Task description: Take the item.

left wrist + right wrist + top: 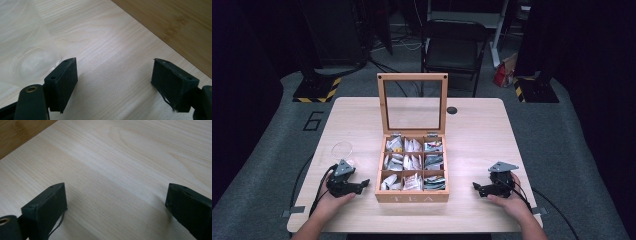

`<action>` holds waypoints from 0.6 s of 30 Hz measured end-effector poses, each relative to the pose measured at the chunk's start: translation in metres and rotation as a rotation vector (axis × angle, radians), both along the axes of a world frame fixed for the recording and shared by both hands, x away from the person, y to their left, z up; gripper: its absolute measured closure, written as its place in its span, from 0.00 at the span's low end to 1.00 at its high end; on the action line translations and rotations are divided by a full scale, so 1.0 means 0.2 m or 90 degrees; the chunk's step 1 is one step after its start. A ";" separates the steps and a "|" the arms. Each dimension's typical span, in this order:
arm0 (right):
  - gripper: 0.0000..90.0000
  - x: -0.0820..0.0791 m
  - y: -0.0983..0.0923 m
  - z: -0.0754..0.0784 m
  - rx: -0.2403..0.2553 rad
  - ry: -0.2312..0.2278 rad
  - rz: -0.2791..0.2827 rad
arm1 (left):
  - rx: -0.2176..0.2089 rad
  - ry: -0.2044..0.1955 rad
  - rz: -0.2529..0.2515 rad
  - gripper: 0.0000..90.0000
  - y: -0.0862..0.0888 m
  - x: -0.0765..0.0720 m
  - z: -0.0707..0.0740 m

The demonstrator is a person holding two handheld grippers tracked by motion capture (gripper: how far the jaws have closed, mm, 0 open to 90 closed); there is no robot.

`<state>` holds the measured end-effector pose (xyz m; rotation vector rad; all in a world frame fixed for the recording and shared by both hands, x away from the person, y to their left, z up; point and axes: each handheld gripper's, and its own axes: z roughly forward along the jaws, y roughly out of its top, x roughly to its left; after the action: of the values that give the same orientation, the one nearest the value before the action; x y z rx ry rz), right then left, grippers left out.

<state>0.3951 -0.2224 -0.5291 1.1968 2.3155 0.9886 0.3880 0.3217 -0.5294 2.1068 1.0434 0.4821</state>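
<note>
Your left tongs (pixel 362 184) sat on the table (pixel 477 130) near its front left corner, your left hand (pixel 332 202) behind them and the grey three-cornered plate (pixel 343 167) on top. Jaws spread wide, nothing between them — in the left gripper view the left tongs (pixel 113 77) framed only bare wood grain. They pointed toward the tea box's left wall.

A clear plastic cup (pixel 342 151) stood just behind the left tongs, upright; in the left gripper view the cup (pixel 25 47) sat right beside the left jaw, whether touching I could not tell. The box wall (pixel 175 27) crossed the upper right corner of that view, apart from the right jaw.

Centre of the table: wooden tea box (pixel 412 196), "TEA" on its front face, glass-paned lid (pixel 412 102) standing upright at the back. Nine compartments in a three-by-three grid, all holding tea bags (pixel 413 162) — mostly white packets on the left and in the middle, darker ones in the right column.

A small black round spot (pixel 452 110) lay on the table just right of the lid.

Your right tongs (pixel 476 187) rested near the front right corner, your right hand (pixel 509 200) on them, pointing toward the box's right wall and well apart from it. Also wide open and empty; in the right gripper view the right tongs (pixel 116 202) bracketed plain table, with a strip of the box (pixel 17 132) in the upper left corner.
</note>
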 end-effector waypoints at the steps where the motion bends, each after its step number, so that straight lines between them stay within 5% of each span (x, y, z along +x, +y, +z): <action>1: 0.03 0.00 0.00 0.00 0.000 0.000 0.000 | 0.000 0.001 0.000 0.23 0.00 0.00 0.00; 18: 0.03 0.00 0.00 0.00 -0.001 0.001 0.000 | 0.003 0.000 0.003 0.23 0.00 0.00 0.00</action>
<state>0.3950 -0.2223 -0.5290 1.1972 2.3163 0.9870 0.3878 0.3219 -0.5288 2.1084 1.0474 0.4871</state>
